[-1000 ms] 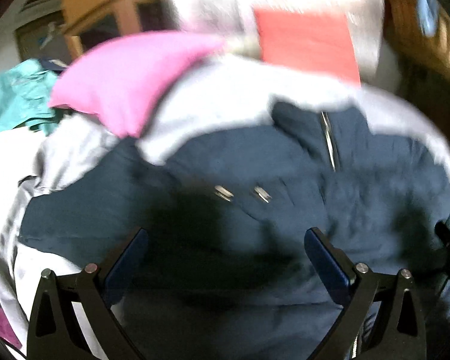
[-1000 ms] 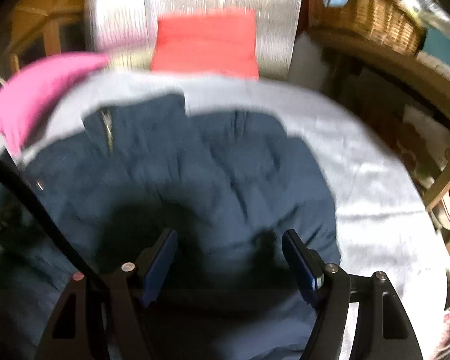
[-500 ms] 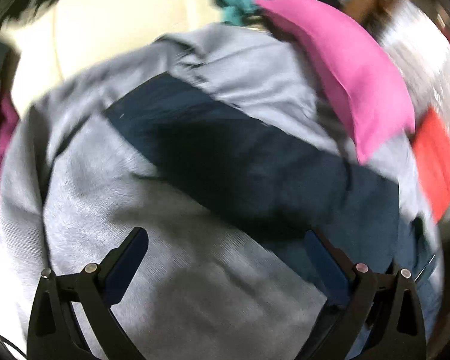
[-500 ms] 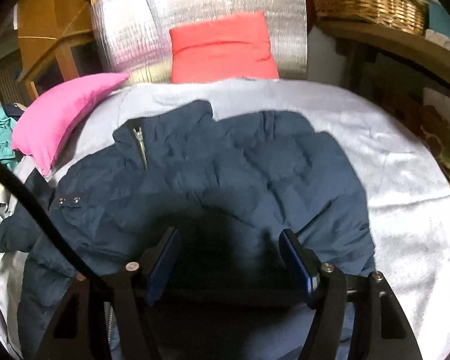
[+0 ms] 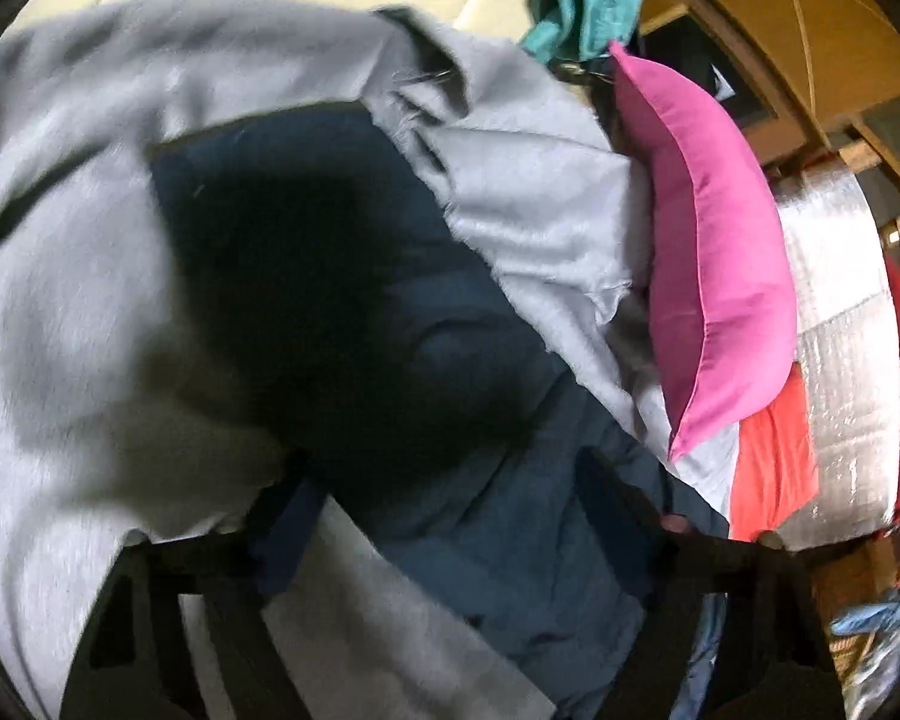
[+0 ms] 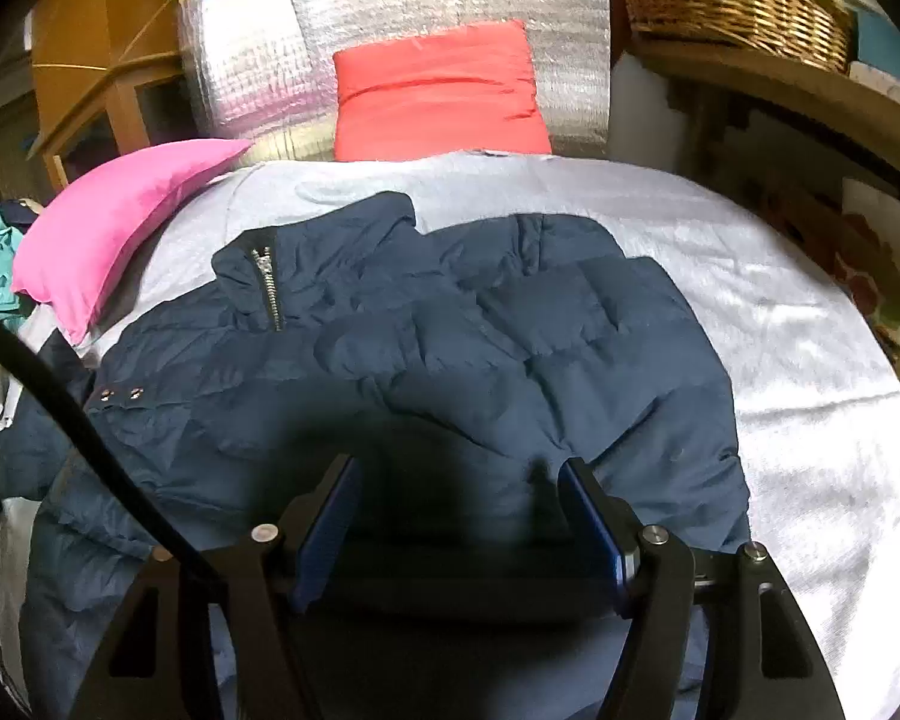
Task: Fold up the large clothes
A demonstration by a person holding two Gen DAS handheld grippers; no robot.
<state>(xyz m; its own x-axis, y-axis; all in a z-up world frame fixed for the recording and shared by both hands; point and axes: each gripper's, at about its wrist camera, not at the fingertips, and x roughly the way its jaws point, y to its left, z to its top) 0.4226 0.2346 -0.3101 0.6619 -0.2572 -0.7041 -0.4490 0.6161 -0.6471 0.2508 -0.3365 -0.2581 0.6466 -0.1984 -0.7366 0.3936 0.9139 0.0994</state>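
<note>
My navy puffer jacket (image 6: 426, 360) lies rumpled on the grey bed cover (image 6: 780, 324). My left tool (image 5: 450, 516), tilted over its sleeve, has just been narrowing, fabric between; grip unclear. My right tool (image 6: 459, 516) angles down, part-open, holding nothing.

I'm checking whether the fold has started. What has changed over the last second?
The left gripper has swung out from the jacket's middle to its sleeve by the pink pillow, rolling as it went. Its fingers have just been closing, with sleeve fabric between them; no firm grip shows yet. The right gripper has stayed open over the jacket's hem, and the jacket lies unfolded as before.
</note>
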